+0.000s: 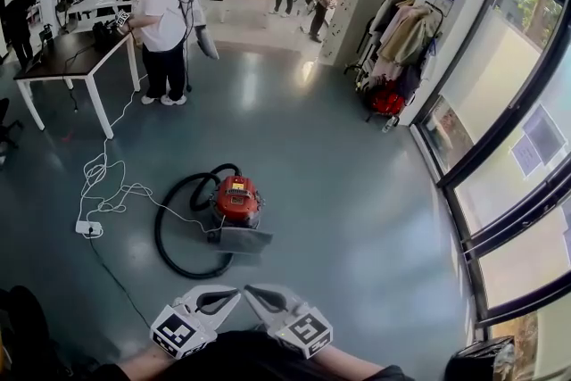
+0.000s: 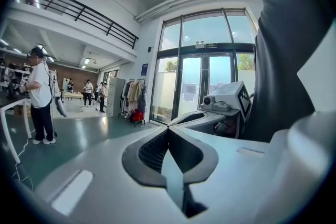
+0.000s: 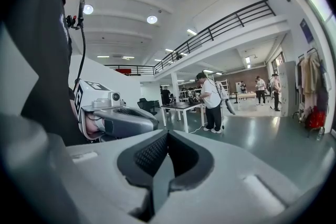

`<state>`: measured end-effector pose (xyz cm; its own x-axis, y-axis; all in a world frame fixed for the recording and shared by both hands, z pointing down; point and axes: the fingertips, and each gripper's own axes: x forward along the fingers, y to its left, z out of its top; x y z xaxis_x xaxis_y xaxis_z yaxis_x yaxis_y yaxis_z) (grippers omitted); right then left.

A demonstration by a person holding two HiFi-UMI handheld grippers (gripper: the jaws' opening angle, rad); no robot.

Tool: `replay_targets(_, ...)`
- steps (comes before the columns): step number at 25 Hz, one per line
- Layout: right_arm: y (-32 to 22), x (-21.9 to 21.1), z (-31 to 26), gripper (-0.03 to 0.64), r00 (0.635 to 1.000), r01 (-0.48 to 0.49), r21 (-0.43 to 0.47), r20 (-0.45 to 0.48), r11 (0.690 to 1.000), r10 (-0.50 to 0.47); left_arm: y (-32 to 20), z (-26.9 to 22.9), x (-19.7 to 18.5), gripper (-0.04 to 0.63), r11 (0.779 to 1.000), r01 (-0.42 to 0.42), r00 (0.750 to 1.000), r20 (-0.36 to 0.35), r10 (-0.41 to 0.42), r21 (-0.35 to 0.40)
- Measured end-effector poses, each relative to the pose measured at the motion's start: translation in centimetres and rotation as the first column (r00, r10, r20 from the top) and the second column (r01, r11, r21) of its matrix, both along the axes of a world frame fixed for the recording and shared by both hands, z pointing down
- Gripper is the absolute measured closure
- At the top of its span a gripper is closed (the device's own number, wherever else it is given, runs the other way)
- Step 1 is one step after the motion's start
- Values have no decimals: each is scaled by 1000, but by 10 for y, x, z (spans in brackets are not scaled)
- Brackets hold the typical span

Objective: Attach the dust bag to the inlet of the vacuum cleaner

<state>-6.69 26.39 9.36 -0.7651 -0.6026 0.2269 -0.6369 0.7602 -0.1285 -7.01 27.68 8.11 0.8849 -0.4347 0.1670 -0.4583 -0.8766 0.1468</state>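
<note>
The red vacuum cleaner (image 1: 236, 199) stands on the grey floor ahead of me, with its black hose (image 1: 174, 227) looped to its left. A flat grey piece, perhaps the dust bag (image 1: 243, 240), lies against its near side. Both grippers are held close to my body, well short of the vacuum, tips pointing toward each other. My left gripper (image 1: 233, 293) (image 2: 168, 128) is shut and empty. My right gripper (image 1: 252, 290) (image 3: 168, 134) is shut and empty too. Each gripper view shows the other gripper beside it: the right gripper (image 2: 226, 107) and the left gripper (image 3: 113, 115).
A white power strip (image 1: 88, 228) and tangled white cable (image 1: 111, 192) lie left of the vacuum. A person (image 1: 163, 22) stands at a dark-topped table (image 1: 67, 58) at the far left. A coat rack (image 1: 401, 49) and a glass wall (image 1: 517, 156) line the right side.
</note>
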Motion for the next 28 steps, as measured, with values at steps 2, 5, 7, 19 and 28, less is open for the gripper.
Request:
replay_targets(2,1,1,1,624,1000,2,-3,-2,1000,-2,1,2,1,578,1000,-4,1000,8,4,0)
replay_targets(5,2,1,3,624,1000,6,-5,-5,1000,-7,3,6,0,578,1000,-3,1000,19,3,2)
replay_targets(7,3,0,4,624,1000,9,-7,-5,1000,-9,5,6,0,578,1000,-1,1000,21,1,3)
replay_targets(19,6,8,4,624,1000,13,-9,-6,1000,-13,9,4,6,578,1000,5,1000,31,-5,2)
replay_targets(28,7,6,5,624,1000,14,-5,-2,1000,-14,12,7,4,578,1000,9,999,31,-9,4)
